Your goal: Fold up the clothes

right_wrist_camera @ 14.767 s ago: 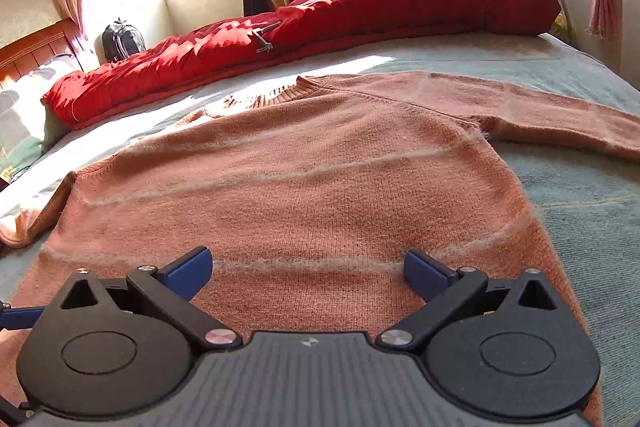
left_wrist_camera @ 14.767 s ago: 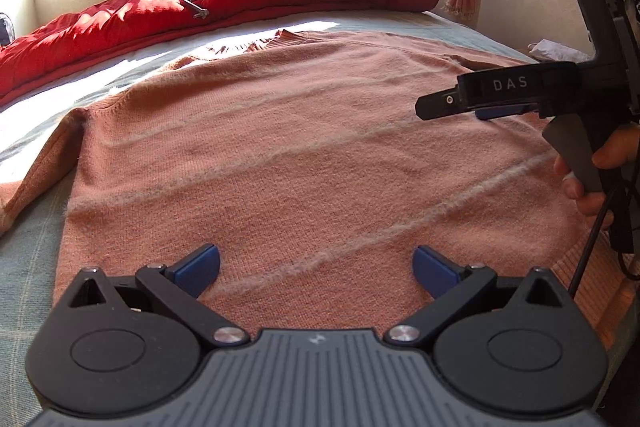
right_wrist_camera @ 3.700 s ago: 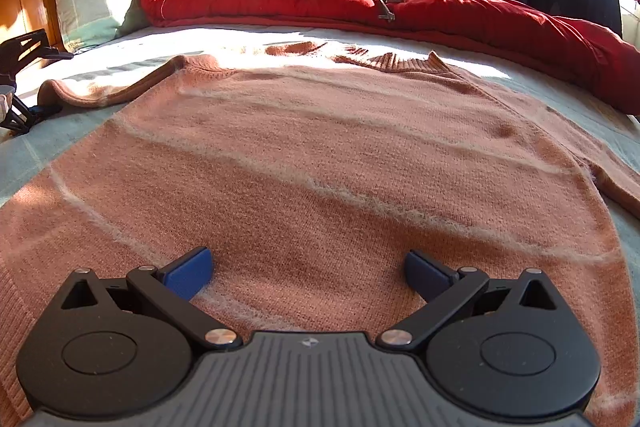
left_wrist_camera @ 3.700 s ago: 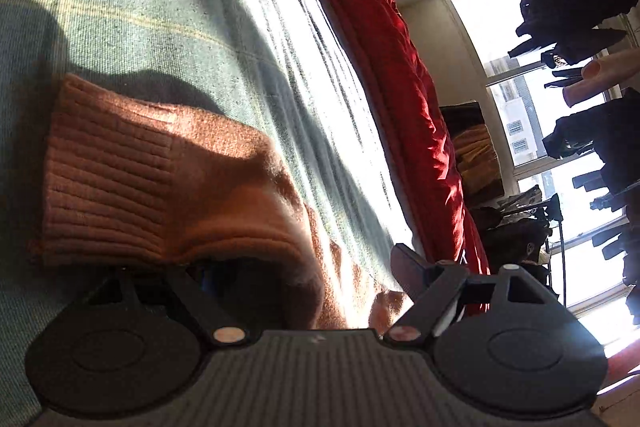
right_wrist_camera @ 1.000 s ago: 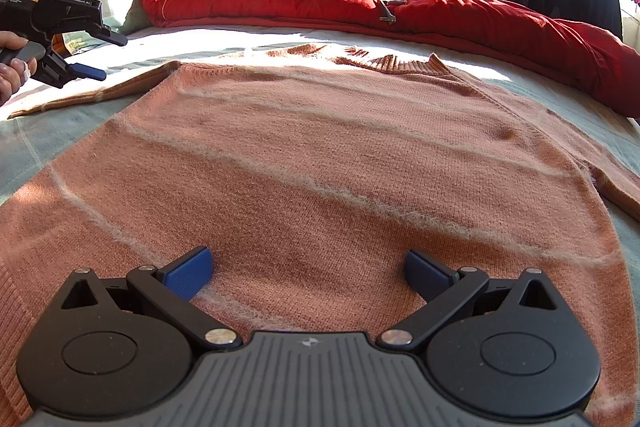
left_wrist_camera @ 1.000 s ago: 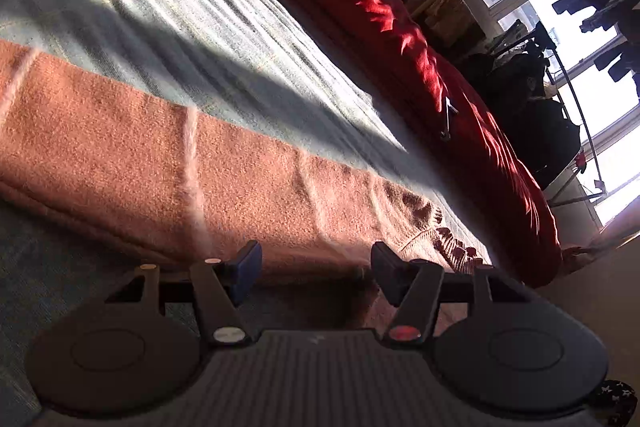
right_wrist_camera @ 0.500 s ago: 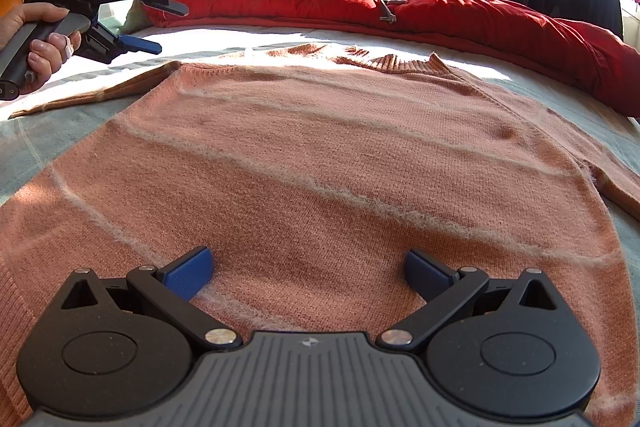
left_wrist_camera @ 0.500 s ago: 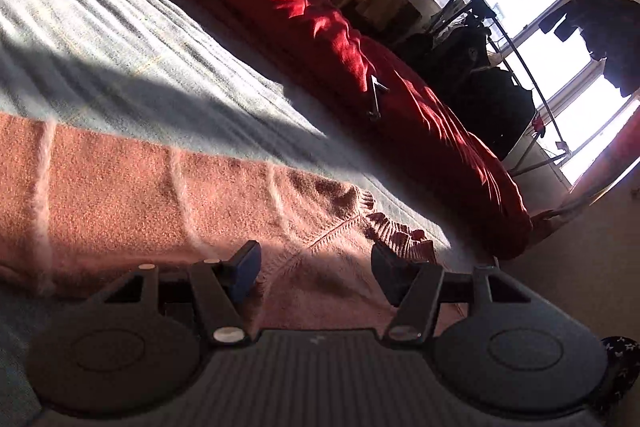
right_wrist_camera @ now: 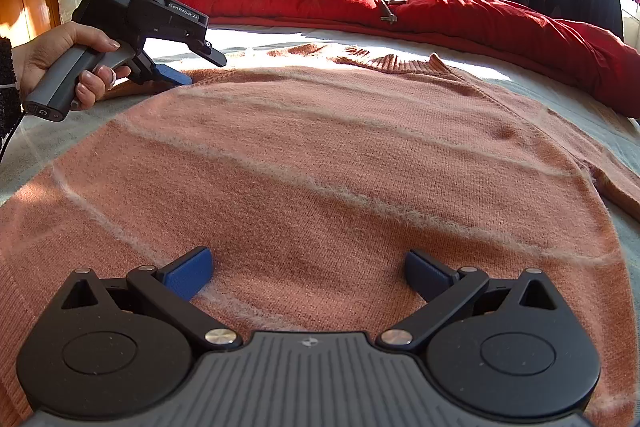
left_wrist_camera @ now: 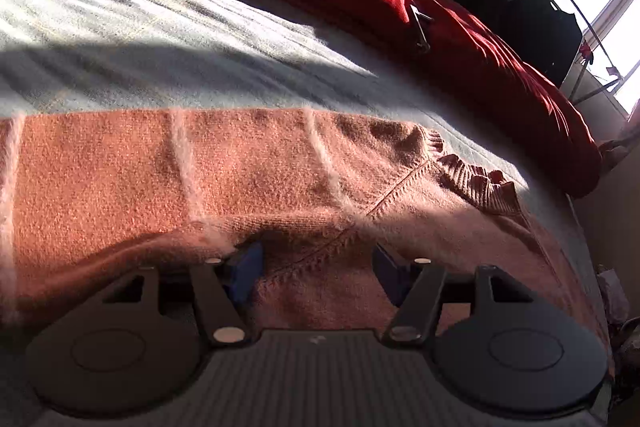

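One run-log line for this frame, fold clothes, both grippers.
task: fold clothes | left gripper: open, at sweater shoulder seam, near collar | right gripper: open, over sweater body | sweater: flat on bed, unfolded

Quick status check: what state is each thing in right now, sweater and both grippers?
Sweater: flat on the bed, unfolded, right sleeve out to the side.
Left gripper: open, at the sweater's shoulder, gripping nothing.
Right gripper: open wide over the sweater's lower body, holding nothing.
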The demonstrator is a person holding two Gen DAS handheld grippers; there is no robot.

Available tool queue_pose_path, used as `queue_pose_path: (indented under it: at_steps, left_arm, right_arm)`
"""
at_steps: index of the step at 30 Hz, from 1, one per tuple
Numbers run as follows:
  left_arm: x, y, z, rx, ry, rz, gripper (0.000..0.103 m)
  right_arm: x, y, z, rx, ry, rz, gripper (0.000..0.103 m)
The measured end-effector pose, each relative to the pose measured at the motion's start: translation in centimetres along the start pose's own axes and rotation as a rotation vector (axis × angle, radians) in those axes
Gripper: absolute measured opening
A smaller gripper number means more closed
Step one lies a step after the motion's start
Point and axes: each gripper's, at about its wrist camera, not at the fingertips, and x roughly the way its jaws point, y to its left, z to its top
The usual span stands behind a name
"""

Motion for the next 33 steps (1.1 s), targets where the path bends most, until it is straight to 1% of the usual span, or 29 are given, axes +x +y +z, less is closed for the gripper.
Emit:
queue_pose_path:
  at_steps: [3,7,11,13,17,20,23,26,29,33]
  left_arm:
    - [0.5,-0.9,0.4,0.026,0.003,0.046,0.063]
    - [-1.2,-1.8,0.2,0.043,0.005,0.052,0.061]
    - [-3.2,-2.7,-0.7,0.059,0.015,-0.029,0.063]
    - [-3.3,-3.1,-1.4,0.077,0.037,-0.044,0.064]
    - [-2.3,-2.5,-2.5,0.062,0.067,0.032,0.064]
    - [-2.7,-1.8,-3.1,0.041,0.053,0.031,0.064]
    - [-4.5,-3.1,-3.7,0.076,0.059,0.053,0.064]
    - [-7.1,-4.7,-4.4,0.130,0.058,0.041,0.064]
    - [-9.9,-6.2,-5.2,0.183,0.056,0.025,0.067]
    - [-13.3,-8.4,-7.2,0.275,0.048,0.002,0.074]
  right_arm:
    - [0.0,0.0,0.0,0.000,0.000,0.000,0.103]
    - [0.0,0.0,0.0,0.000,0.002,0.000,0.103]
    - [-0.2,0.1,0.0,-0.003,0.006,-0.002,0.103]
    - [-0.1,0.1,0.0,-0.004,0.007,-0.004,0.103]
    - [-0.1,0.0,0.1,-0.001,0.008,-0.002,0.103]
    - [-0.1,0.1,0.1,-0.001,0.009,-0.002,0.103]
    - [0.0,-0.1,0.1,0.003,0.013,0.003,0.103]
    - [0.0,-0.2,0.1,0.013,0.021,0.010,0.103]
    - [0.0,-0.2,0.1,0.012,0.023,0.009,0.103]
    - [0.0,-0.2,0.0,0.009,0.025,0.008,0.103]
